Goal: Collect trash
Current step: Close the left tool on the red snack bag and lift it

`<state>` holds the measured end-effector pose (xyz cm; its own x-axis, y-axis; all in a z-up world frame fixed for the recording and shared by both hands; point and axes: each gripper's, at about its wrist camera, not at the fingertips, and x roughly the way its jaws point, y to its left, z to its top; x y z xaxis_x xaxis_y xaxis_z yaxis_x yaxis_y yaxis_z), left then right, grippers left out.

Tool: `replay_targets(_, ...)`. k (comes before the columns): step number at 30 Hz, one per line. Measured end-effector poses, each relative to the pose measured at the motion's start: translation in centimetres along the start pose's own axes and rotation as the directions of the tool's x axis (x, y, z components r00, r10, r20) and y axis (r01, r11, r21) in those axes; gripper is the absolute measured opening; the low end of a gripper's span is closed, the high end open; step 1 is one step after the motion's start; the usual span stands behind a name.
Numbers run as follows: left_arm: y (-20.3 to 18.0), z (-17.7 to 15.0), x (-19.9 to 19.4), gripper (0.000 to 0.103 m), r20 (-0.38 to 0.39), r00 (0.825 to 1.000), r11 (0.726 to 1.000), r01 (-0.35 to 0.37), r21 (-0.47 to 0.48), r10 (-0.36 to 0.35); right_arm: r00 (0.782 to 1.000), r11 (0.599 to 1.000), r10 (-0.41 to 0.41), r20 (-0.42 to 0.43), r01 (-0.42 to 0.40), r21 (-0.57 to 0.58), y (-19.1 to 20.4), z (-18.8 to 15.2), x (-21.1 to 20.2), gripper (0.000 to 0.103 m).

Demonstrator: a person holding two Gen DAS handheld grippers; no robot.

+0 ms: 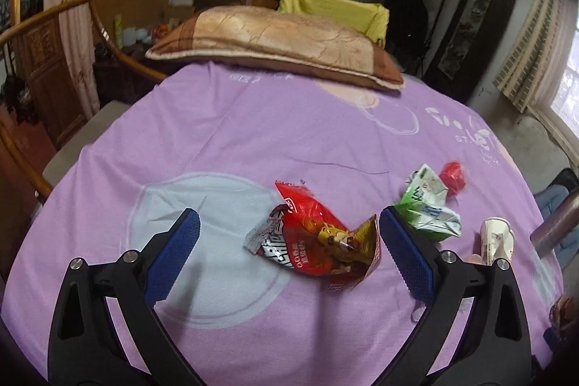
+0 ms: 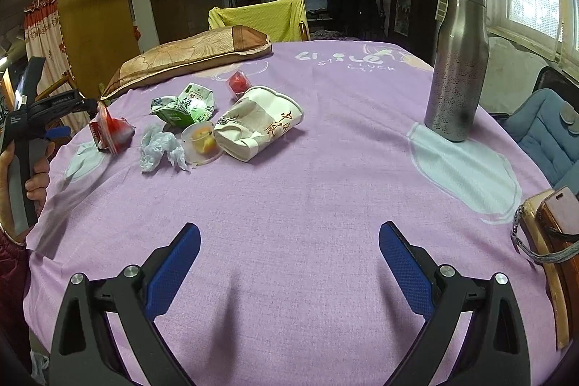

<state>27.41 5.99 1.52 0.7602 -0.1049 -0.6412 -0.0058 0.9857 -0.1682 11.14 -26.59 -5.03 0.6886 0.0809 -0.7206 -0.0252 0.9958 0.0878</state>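
Observation:
A red snack wrapper lies on the purple cloth between the open fingers of my left gripper. It shows at the far left of the right wrist view. A crushed green carton, a small red cup and a crushed paper cup lie to its right. A crumpled tissue and a clear fruit cup lie there too. My right gripper is open and empty over bare cloth, well short of the trash.
A pillow lies at the far side. A steel flask stands at the right. A brown case with a strap sits at the right edge. The left gripper's handle and hand show at the left.

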Motion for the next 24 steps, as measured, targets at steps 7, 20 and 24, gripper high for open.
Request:
replay_targets(7,-4.1,-1.4,2.0,0.096,-0.054,0.999,0.988,0.012,0.154,-0.004,1.000,1.000,-0.009,0.008,0.009,-0.006,0.1,0.0,-0.1,0.097)
replay_targets(20,0.7,-0.2,2.8,0.096,-0.083,0.973,0.976,-0.211,0.061,0.216,1.000,1.000,-0.008,0.006,0.008,0.001,-0.1,-0.2,-0.2,0.097)
replay_targets(24,1.5,-0.3,3.5,0.096,-0.143,0.981,0.991,-0.133,0.010,0.133,1.000,1.000,0.001,0.000,-0.001,0.011,-0.3,-0.2,-0.2,0.097)
